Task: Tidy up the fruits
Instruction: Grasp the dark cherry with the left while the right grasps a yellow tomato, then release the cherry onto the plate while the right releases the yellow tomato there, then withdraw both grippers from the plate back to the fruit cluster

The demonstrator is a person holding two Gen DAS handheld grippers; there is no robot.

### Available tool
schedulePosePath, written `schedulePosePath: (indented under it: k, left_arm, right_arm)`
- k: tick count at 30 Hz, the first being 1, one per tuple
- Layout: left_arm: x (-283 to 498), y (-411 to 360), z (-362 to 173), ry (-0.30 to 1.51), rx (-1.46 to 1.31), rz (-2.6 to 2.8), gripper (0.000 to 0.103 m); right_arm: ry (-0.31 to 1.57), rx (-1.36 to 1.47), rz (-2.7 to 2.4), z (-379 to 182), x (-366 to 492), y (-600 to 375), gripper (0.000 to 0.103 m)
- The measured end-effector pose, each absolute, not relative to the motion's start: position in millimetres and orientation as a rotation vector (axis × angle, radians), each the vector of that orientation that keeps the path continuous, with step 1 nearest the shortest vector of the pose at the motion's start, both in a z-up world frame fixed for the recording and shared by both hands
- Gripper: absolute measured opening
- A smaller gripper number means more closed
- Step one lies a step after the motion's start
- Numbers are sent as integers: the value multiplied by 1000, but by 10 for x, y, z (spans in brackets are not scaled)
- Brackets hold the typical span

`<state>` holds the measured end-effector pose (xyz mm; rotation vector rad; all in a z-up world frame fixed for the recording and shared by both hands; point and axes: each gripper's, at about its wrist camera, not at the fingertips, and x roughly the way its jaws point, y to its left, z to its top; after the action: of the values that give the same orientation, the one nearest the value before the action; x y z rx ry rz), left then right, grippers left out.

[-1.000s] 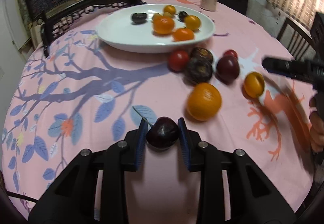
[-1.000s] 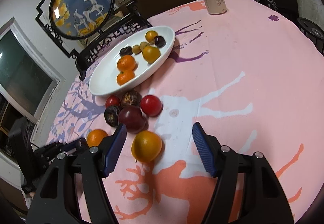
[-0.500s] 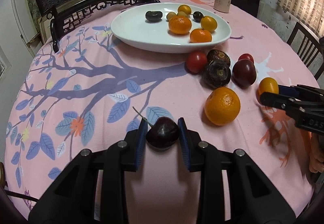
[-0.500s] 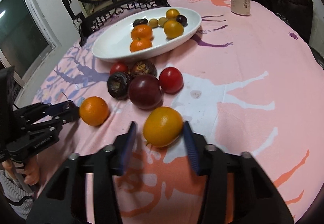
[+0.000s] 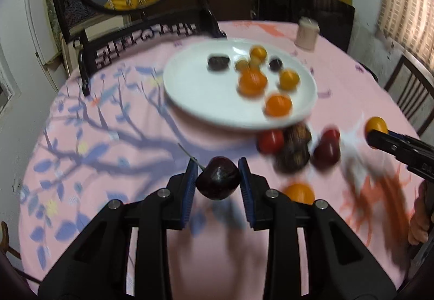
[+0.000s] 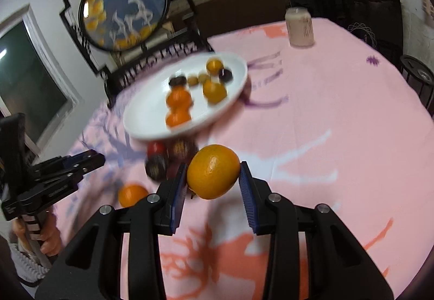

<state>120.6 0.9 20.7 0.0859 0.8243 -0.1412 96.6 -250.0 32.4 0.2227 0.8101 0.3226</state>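
Note:
My left gripper (image 5: 217, 172) is shut on a dark cherry (image 5: 218, 182) with a thin stem, held above the pink cloth in front of the white plate (image 5: 195, 99). In the right wrist view my right gripper (image 6: 213, 175) is shut on a yellow-orange fruit (image 6: 213, 171), lifted off the table short of the plate (image 6: 146, 115). The plate holds several oranges and small dark fruits. Loose on the cloth lie an orange (image 5: 298, 192), a red tomato (image 5: 270, 140), a dark plum (image 5: 326, 153) and brown passion fruits (image 5: 291, 157).
A pale drink can (image 6: 300, 27) stands at the table's far side. A black carved chair back (image 5: 135, 39) and a round deer screen (image 6: 123, 8) rise behind the plate. A person's hand (image 6: 40, 234) holds the left gripper at the table's left edge.
The right jaws closed on the yellow-orange fruit and lifted it off the cloth. The left gripper rose with the cherry and moved toward the plate.

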Motion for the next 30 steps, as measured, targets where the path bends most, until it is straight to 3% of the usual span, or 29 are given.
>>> schedulePosePath:
  k: [5, 10, 11, 12, 14, 17, 23, 26, 30]
  left_arm:
    - [1706, -62, 369, 813, 50, -114, 31]
    - [2167, -114, 217, 864, 0, -95, 31]
    - [2224, -120, 174, 867, -6, -90, 35]
    - [2262, -122, 132, 869, -9, -83, 53]
    - [2274, -113, 80, 857, -1, -71, 68]
    - [2255, -113, 58, 860, 20, -85, 68]
    - [2119, -89, 37, 861, 26, -73, 71]
    - [1985, -107, 90, 834, 34, -66, 83]
    - [1789, -132, 113, 811, 54, -60, 85]
  right_arm:
    - [807, 194, 338, 587, 1410, -2338, 38]
    - [859, 186, 364, 510, 1948, -1993, 39]
    - [870, 181, 370, 474, 2019, -1943, 39]
    - [886, 177, 377, 420, 2087, -1897, 43]
    - [891, 176, 371, 340, 2145, -1889, 47]
    - [855, 163, 368, 370, 2096, -1976, 55]
    - [811, 201, 354, 467, 1935, -2186, 56]
    - [808, 228, 338, 461, 1829, -2287, 57]
    - [822, 250, 333, 395, 1699, -2394, 57]
